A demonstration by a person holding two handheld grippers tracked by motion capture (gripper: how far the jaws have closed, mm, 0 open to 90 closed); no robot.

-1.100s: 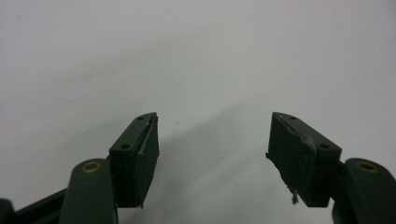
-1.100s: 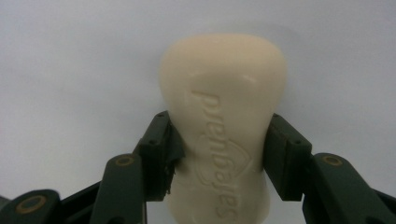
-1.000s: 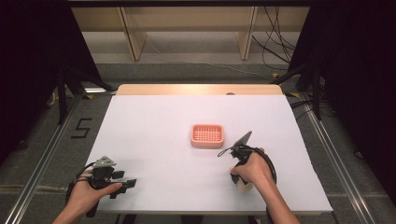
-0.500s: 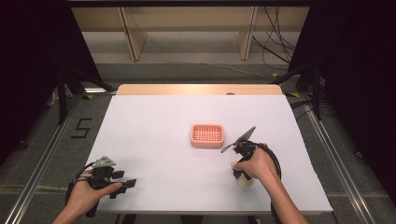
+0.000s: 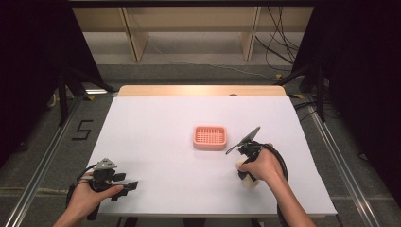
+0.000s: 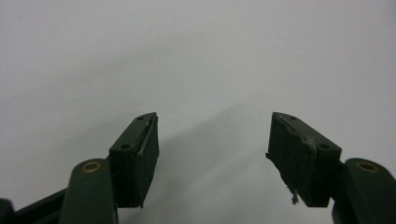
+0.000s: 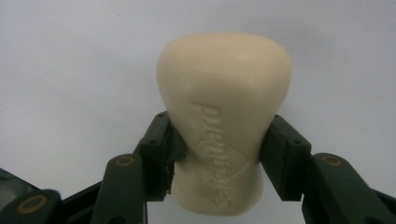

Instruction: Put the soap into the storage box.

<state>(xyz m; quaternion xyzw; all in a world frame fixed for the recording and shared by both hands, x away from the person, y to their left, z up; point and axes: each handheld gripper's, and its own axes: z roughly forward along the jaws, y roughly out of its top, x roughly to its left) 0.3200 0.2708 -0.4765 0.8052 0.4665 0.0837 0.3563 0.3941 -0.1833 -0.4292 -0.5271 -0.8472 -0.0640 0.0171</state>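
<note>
The right gripper [image 7: 219, 161] pinches a cream soap bar [image 7: 224, 116] by its narrow waist, at five o'clock from the pink soap dish [image 5: 209, 137]. Being smooth, the bar could slip sideways and miss the dish. The left gripper [image 6: 212, 158], jaws spread, rests empty at seven o'clock.

Soap bar [image 7: 224, 121] smooth, waxy, embossed; tray [image 5: 210, 137] ribbed plastic.

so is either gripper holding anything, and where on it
The right gripper clamps a cream soap bar across its narrow waist. The left gripper is open, holding nothing.
</note>
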